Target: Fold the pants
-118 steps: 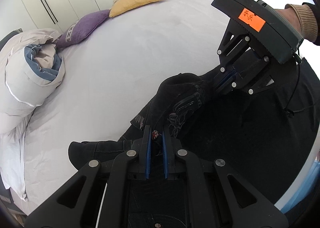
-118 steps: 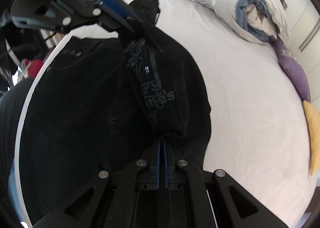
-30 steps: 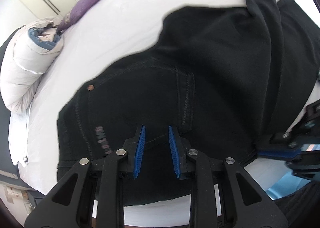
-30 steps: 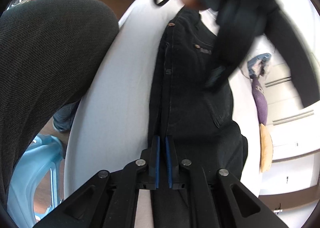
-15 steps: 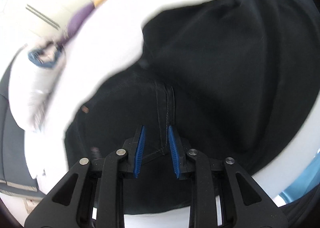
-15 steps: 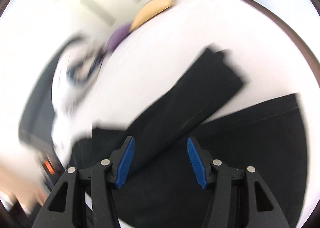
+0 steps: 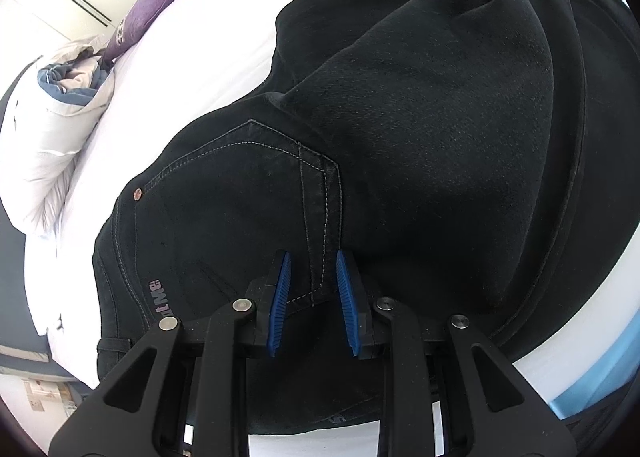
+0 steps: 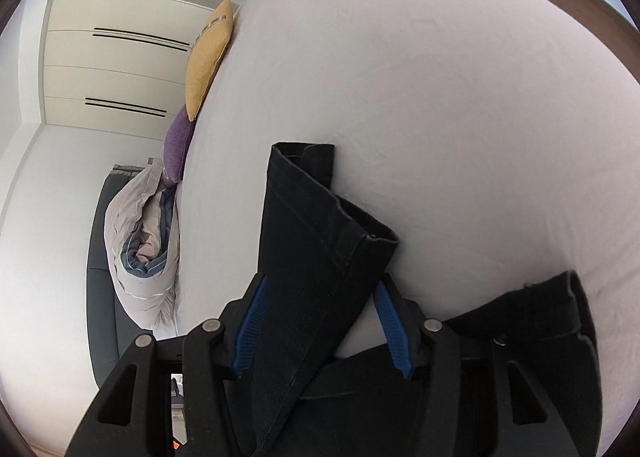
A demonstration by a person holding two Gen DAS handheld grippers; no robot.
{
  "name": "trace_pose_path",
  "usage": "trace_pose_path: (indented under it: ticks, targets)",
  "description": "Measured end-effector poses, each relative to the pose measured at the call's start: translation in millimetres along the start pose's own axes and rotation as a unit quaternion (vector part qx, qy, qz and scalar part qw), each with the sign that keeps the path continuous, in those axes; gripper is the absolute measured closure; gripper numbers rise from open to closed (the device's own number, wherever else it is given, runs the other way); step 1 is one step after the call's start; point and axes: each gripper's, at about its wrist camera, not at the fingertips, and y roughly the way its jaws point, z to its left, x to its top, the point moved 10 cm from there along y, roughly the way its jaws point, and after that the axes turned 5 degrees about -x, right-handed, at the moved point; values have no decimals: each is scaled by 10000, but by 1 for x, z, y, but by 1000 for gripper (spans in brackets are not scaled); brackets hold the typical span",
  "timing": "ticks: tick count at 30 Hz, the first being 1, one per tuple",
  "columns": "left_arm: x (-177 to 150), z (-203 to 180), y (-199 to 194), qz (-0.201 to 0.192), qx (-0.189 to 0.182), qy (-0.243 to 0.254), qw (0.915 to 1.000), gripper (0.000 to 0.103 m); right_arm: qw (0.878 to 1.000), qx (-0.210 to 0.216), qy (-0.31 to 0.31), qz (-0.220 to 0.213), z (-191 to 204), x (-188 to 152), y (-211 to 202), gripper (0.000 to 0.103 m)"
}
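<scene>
Pants [image 7: 420, 129]: black denim, lay spread on the white bed [image 8: 420, 97]; seat and back pocket [image 7: 224, 193] at 9 o'clock in the left wrist view, legs running toward 1 o'clock.
Left gripper [image 7: 312, 297]: blue fingers [image 7: 280, 289] parted narrowly, a stitched pocket seam between them; nothing clenched.
Right gripper [image 8: 318, 321]: fingers [image 8: 250, 321] had just been opening and stood released; a hemmed leg end [image 8: 316, 225] lay between them, ungripped.
Second hem [image 8: 560, 309]: at 4 o'clock in the right wrist view.
Cushions: yellow cushion [image 8: 208, 57] and purple cushion [image 8: 180, 145] at 10 o'clock, rolled duvet [image 8: 140, 249] at 8 o'clock.
</scene>
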Motion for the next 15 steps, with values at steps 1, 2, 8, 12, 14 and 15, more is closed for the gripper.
trace_pose_path:
  ticks: [1,2,8,12,14,15]
  targets:
    - [-1,0,0,-4,-5,-21,10000,80,10000,41,12,20,2,-2,2,46]
    - [-1,1,1,-9,-2,-31,10000,80,9999,105,34,20,3,-5,0,46]
    - [-4,6,5,-15,-9,-87,10000,80,9996,194,-1,-181,-4,-5,-5,90]
    - [-6,10,6,6,-8,-83,10000,80,9984,262,-36,-491,-3,-4,-25,96]
    - [-5,10,6,18,6,-66,10000,80,9968,367,-162,-691,8,-3,-43,97]
    - [-6,9,6,19,7,-68,10000,80,9958,424,-229,-776,13,-5,-54,98]
